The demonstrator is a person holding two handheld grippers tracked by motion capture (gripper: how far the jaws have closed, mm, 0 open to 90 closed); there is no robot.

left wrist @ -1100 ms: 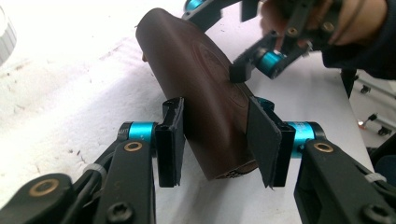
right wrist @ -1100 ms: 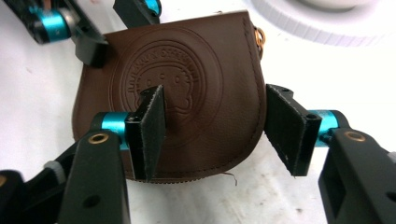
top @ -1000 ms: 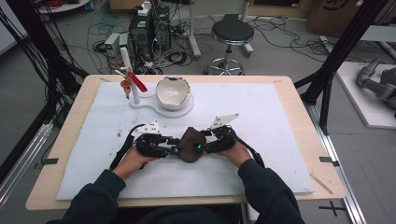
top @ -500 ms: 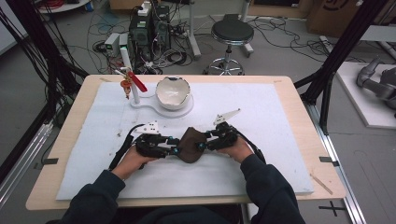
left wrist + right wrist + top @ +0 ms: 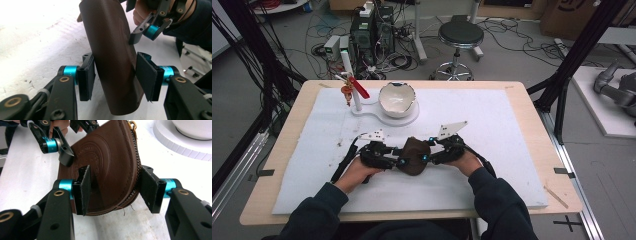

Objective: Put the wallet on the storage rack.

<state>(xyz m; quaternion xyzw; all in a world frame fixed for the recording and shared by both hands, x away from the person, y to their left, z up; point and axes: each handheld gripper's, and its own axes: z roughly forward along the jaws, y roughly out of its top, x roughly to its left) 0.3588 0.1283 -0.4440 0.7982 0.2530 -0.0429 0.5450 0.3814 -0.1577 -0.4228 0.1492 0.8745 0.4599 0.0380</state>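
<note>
A brown leather zip pouch stands on its edge on the white mat, between both grippers. My left gripper comes at it from the left. Its pads touch both sides of the pouch; the jaws have just been opening, with the pouch still between them. My right gripper comes from the right. It has just closed on the pouch: one pad dents the embossed face and the other sits against the zip edge. Each gripper view also shows the other gripper's jaw on the pouch.
A white bowl sits on a white stand at the back of the mat. A white post carrying a red piece rises beside it. A stool and cables lie beyond the table's far edge.
The right gripper has moved in from the right and closed on the pouch. The left hand has stayed put, still on the pouch.
</note>
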